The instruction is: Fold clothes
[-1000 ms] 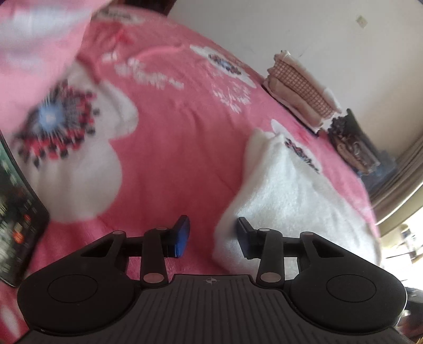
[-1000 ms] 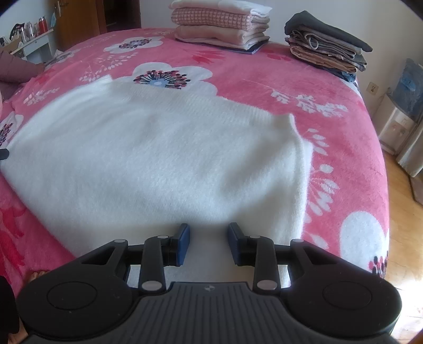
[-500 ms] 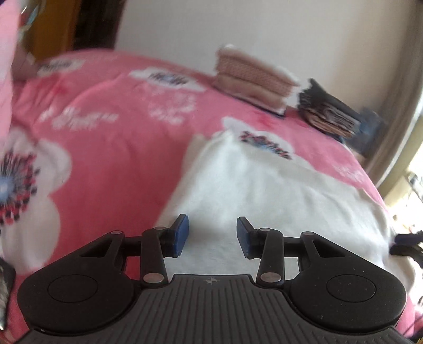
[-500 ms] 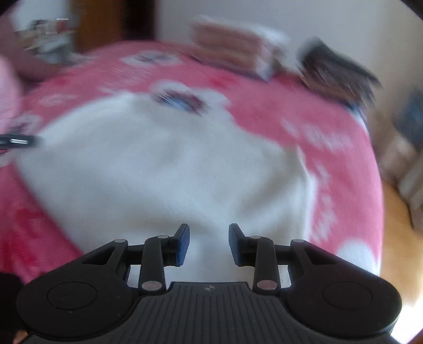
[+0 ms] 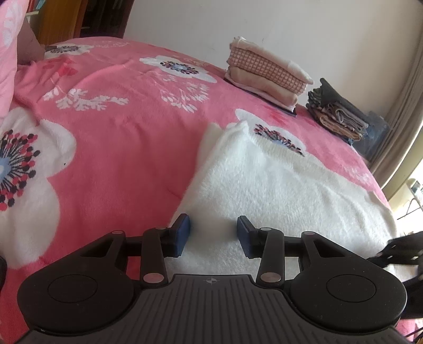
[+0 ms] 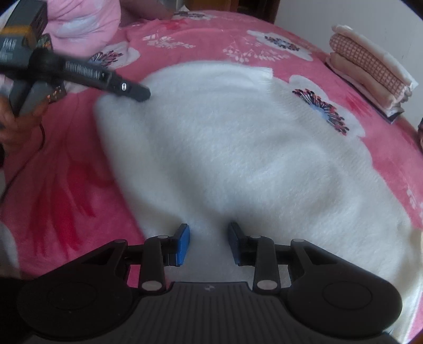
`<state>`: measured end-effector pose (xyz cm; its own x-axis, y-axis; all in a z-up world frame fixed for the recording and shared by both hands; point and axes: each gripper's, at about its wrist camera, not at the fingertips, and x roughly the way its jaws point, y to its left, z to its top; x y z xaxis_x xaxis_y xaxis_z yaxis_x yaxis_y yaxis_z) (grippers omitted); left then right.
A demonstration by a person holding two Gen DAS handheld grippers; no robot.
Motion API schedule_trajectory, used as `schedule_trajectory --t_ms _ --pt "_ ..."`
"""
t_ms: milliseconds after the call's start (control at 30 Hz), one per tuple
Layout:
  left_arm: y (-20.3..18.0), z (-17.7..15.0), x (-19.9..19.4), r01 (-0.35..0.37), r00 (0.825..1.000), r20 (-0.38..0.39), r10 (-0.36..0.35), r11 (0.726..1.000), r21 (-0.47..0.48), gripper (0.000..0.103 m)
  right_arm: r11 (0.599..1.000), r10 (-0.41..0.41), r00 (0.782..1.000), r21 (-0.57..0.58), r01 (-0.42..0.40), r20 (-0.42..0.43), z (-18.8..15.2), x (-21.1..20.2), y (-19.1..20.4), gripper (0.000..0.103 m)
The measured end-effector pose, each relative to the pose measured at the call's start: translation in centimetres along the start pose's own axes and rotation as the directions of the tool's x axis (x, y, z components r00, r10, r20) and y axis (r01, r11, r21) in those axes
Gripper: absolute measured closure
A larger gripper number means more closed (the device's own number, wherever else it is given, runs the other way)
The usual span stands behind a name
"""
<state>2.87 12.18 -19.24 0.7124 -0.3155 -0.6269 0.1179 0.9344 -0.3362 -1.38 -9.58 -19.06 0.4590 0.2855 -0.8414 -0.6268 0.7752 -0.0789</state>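
A fluffy white garment (image 5: 277, 185) lies spread flat on the pink flowered bedspread (image 5: 119, 119). My left gripper (image 5: 213, 232) hovers open over the garment's near left corner, and its blue pads grip nothing. In the right wrist view the same white garment (image 6: 251, 148) fills the middle. My right gripper (image 6: 208, 243) stands open just above its near edge, with only fabric showing below the gap. The left gripper (image 6: 140, 94) reaches in from the upper left, tip at the garment's far left corner, held by a hand (image 6: 10, 124). The right gripper's dark tip (image 5: 383, 256) shows at the left view's right edge.
A folded stack of checked and beige cloths (image 5: 267, 76) sits at the bed's far side, with a darker folded pile (image 5: 338, 113) beside it. A pink pillow (image 6: 87, 23) lies at the head end. The wall and a curtain (image 5: 401, 119) bound the bed's far side.
The left view has swung from bare bedspread onto the garment's left corner. The right gripper has slid left along the near edge and rolled, so the left gripper now shows large in its view.
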Motion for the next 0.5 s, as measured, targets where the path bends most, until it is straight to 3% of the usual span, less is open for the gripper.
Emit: schedule_trajectory --t_ms 100,233,333,400,500 --pt "0.4 -0.1 0.2 0.009 1.000 -0.002 -0.009 1.000 -0.018 0.061 0.998 0.066 0.995 0.019 -0.067 0.071 1.3 -2.2 0.3 0.068" --pt "0.4 0.0 0.3 0.013 1.000 -0.005 -0.013 1.000 -0.021 0.061 0.974 0.220 0.956 0.016 -0.228 0.193 3.1 -3.0 1.0 0.068" --pt "0.5 0.1 0.3 0.019 1.000 -0.010 -0.019 0.999 -0.026 0.061 0.961 0.269 0.944 0.007 -0.276 0.191 3.8 -0.4 1.9 0.068" --pt "0.6 0.1 0.4 0.022 1.000 -0.012 -0.023 0.999 -0.030 0.061 0.975 0.224 0.970 -0.020 -0.223 0.095 3.3 3.0 3.0 0.070" --pt "0.7 0.0 0.5 0.024 1.000 -0.011 -0.024 0.999 -0.028 0.061 0.977 0.212 0.973 -0.014 -0.212 0.090 3.1 3.3 3.3 0.070"
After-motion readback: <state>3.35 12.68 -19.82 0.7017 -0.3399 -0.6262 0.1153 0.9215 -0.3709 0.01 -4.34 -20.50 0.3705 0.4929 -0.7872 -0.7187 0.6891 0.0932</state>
